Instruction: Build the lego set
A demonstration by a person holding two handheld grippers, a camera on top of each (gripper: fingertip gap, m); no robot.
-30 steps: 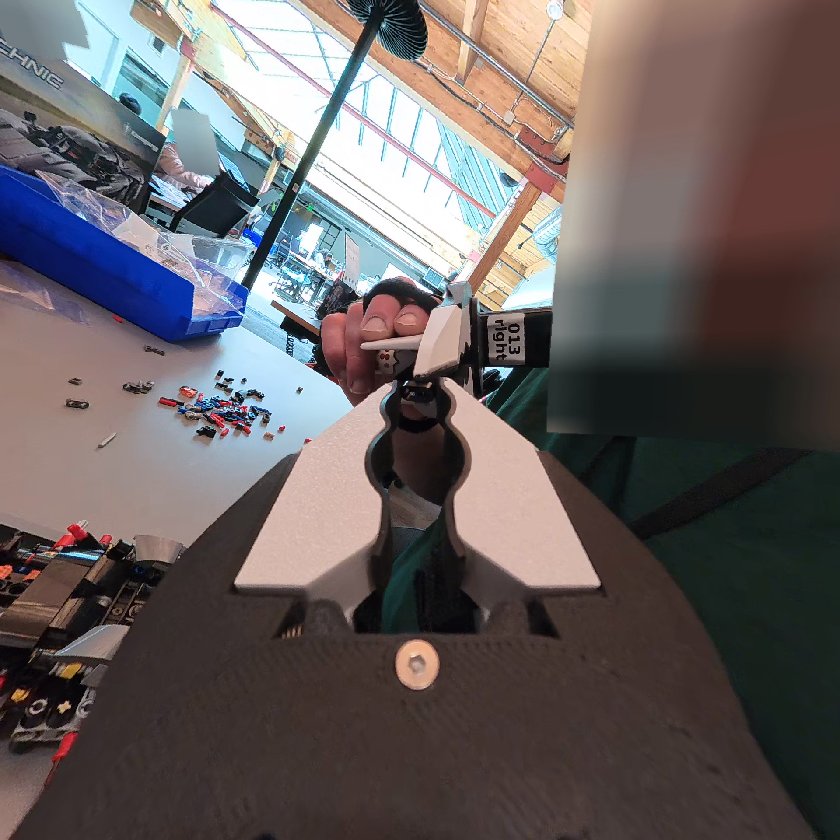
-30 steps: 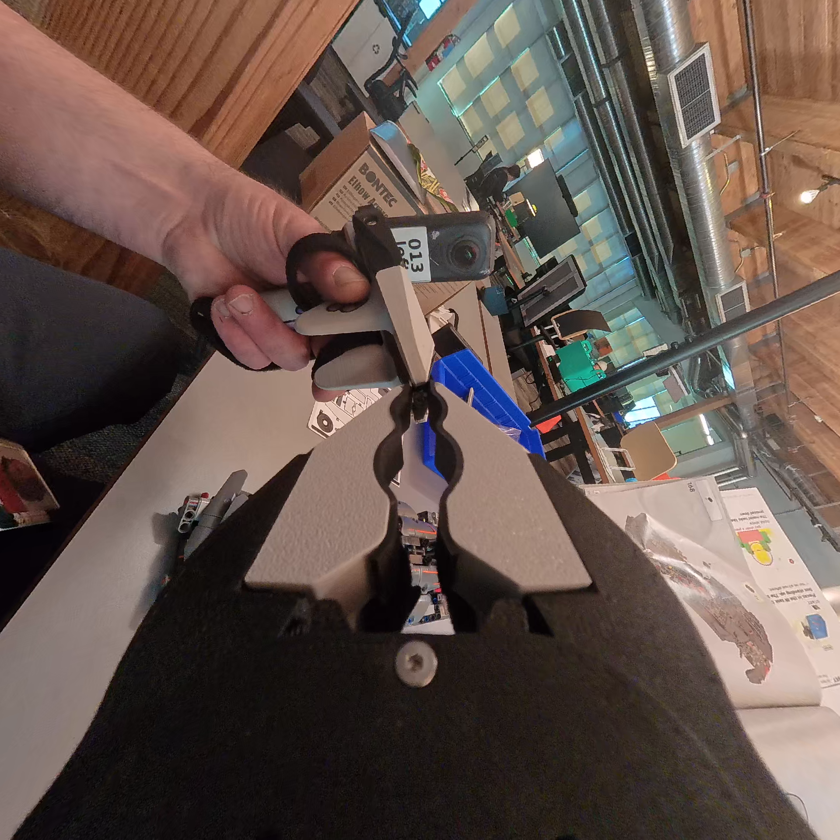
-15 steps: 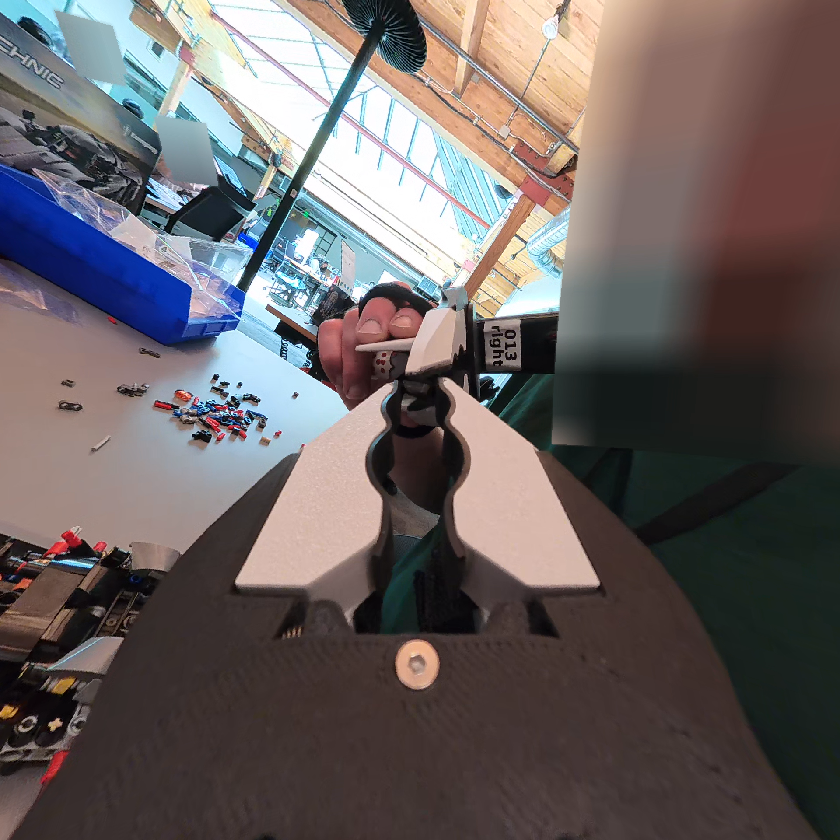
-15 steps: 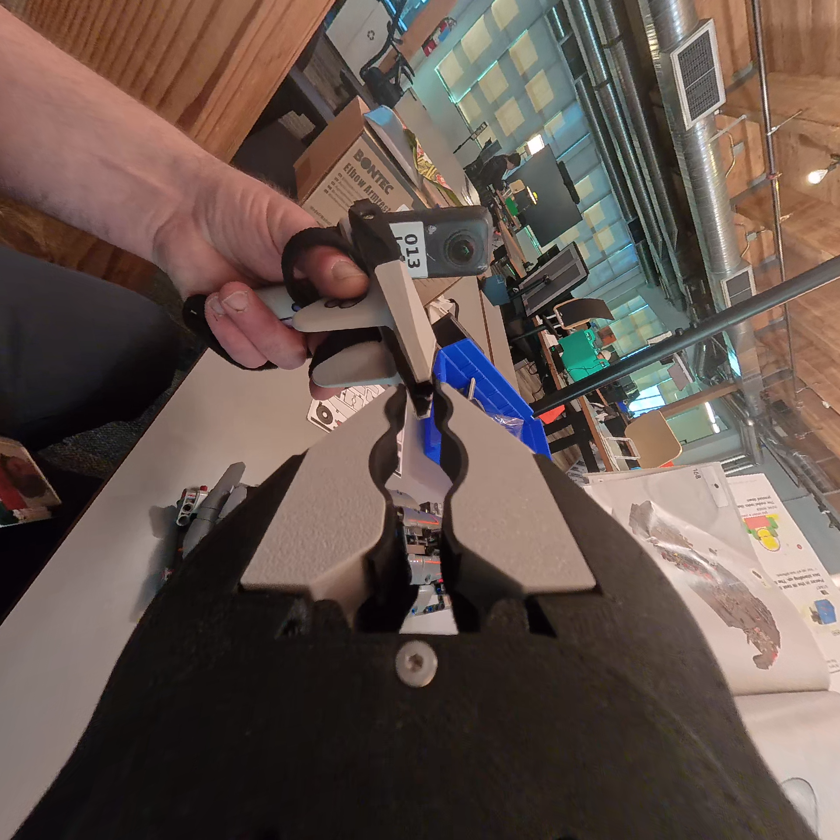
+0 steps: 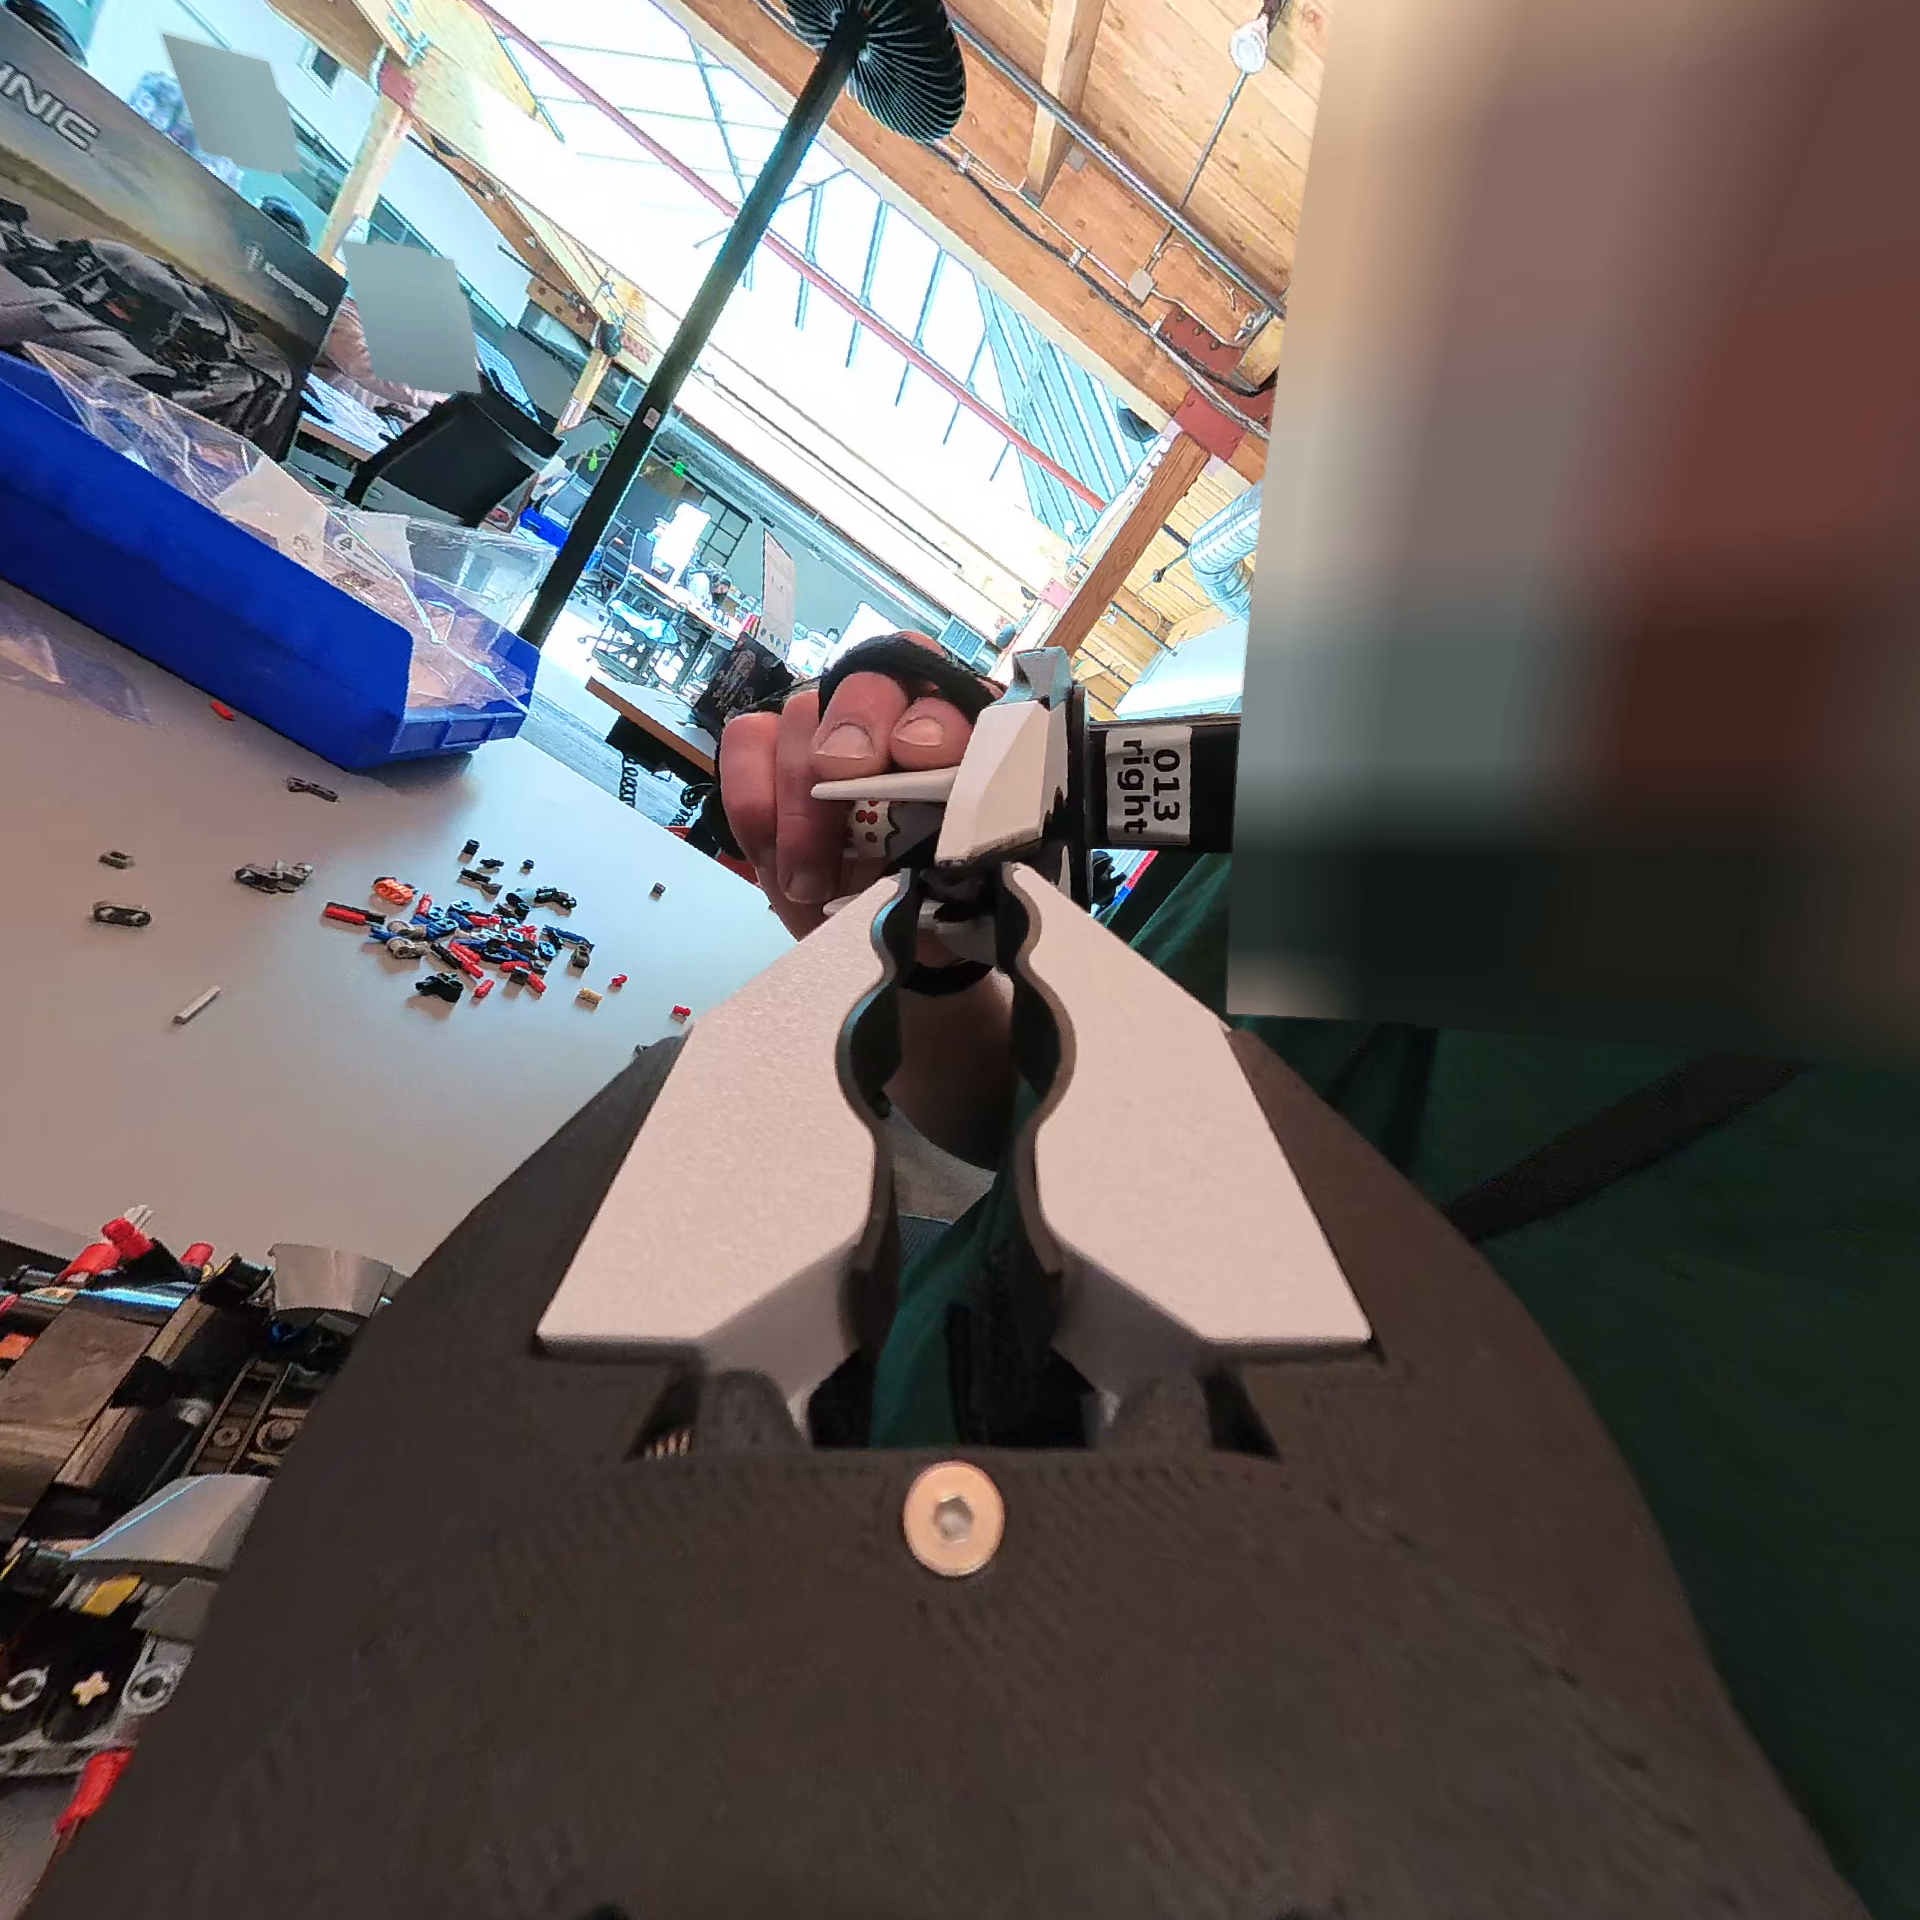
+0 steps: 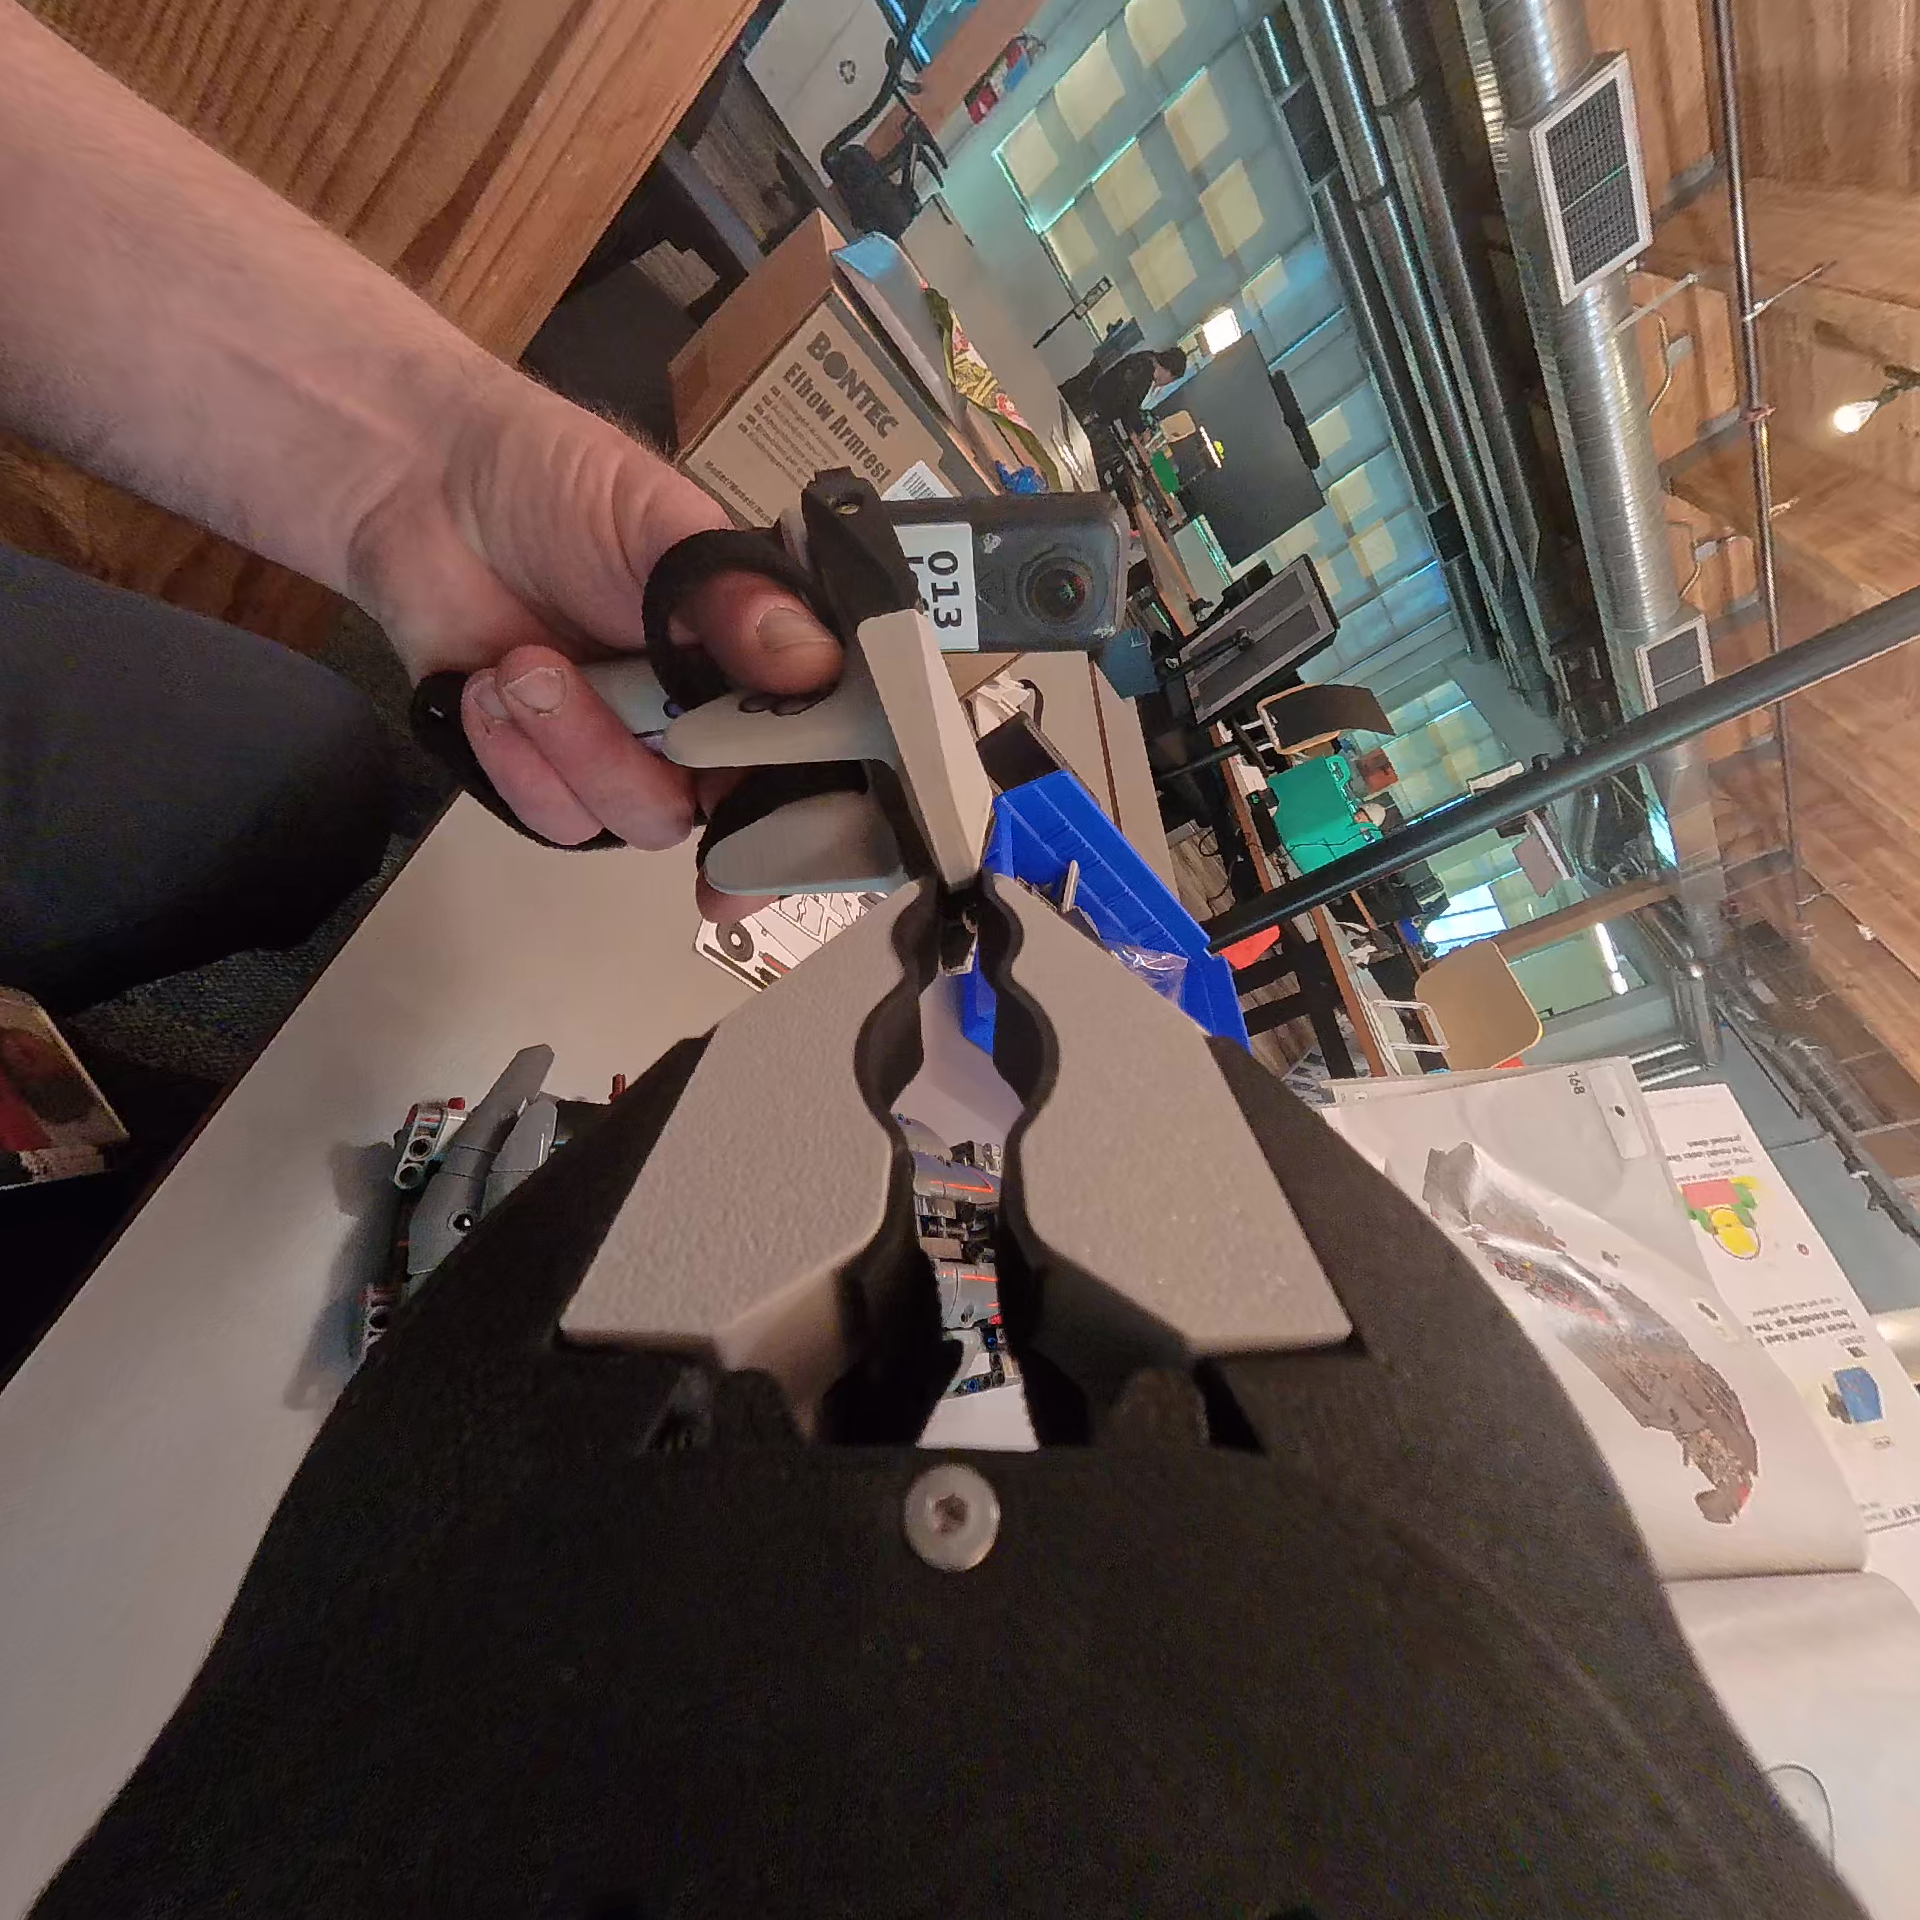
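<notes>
Small black plastic lego piece (image 6: 958, 928) sits pinched at the tips of both grippers, held in the air above the matte white table (image 5: 312, 1091). Left gripper (image 5: 956, 904), grey textured fingers, pinches it; right gripper (image 6: 958, 914) too, meeting tip to tip. Grey-black studded lego model (image 6: 468, 1174) lies on the table below.

The left gripper (image 5: 954, 904) has matt, finely grained grey jaws on a rough black printed body with a shiny metal screw (image 5: 953, 1519). The bench (image 5: 312, 1060) is smooth and matt; the blue bin (image 5: 239, 634) is glossy plastic.
</notes>
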